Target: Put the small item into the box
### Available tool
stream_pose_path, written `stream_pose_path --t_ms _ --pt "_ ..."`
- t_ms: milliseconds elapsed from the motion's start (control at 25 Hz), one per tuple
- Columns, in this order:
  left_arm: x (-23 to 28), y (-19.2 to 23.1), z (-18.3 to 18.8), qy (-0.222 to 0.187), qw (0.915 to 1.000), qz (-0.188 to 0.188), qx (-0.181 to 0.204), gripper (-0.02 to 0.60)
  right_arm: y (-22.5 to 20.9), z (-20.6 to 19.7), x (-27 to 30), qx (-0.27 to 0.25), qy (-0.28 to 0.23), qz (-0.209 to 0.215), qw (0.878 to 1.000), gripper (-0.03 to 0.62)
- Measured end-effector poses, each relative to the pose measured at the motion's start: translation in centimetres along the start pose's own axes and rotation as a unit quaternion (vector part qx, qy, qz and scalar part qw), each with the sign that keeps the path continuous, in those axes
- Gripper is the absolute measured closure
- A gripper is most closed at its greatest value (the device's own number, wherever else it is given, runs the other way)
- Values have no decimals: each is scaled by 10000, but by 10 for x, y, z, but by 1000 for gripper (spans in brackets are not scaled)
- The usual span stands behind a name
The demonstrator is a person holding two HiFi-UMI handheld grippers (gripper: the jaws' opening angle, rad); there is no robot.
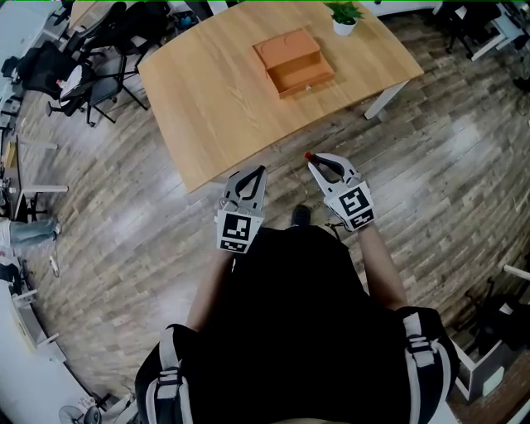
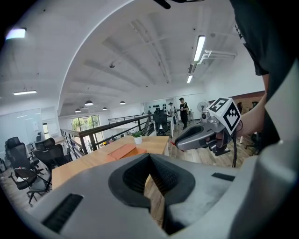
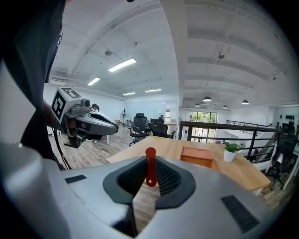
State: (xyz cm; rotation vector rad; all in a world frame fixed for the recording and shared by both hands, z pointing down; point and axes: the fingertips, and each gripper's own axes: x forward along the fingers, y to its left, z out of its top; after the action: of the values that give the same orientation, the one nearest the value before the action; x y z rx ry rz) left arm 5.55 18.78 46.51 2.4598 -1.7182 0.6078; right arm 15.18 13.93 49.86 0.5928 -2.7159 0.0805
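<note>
Right gripper view: my right gripper (image 3: 148,159) pinches a thin red tag (image 3: 150,175). My left gripper (image 2: 150,158) is closed on nothing. The box (image 1: 294,60) sits well off on the table (image 1: 207,108). With so slim a hold, I think the tag could twist or slip out in transit.

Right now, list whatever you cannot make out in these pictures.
- Red item: in the right gripper view it is seen edge-on, clamped in the jaws of the right gripper. What kind of thing it is cannot be told.
- Box: in the head view it is small, and its own top hides the inside.
- Plant: in the head view the top edge cuts it off.
</note>
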Motion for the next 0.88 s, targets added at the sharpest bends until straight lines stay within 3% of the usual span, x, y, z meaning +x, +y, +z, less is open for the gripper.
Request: stream_pose_path --t_ms 720,880 --pt "6 3 -9 160 9998 37 -146 560 -18 -2 13 202 -108 79 9997 530" --pt "18 9 -12 128 9998 -75 -148 560 -19 -2 19 -8 18 3 10000 530"
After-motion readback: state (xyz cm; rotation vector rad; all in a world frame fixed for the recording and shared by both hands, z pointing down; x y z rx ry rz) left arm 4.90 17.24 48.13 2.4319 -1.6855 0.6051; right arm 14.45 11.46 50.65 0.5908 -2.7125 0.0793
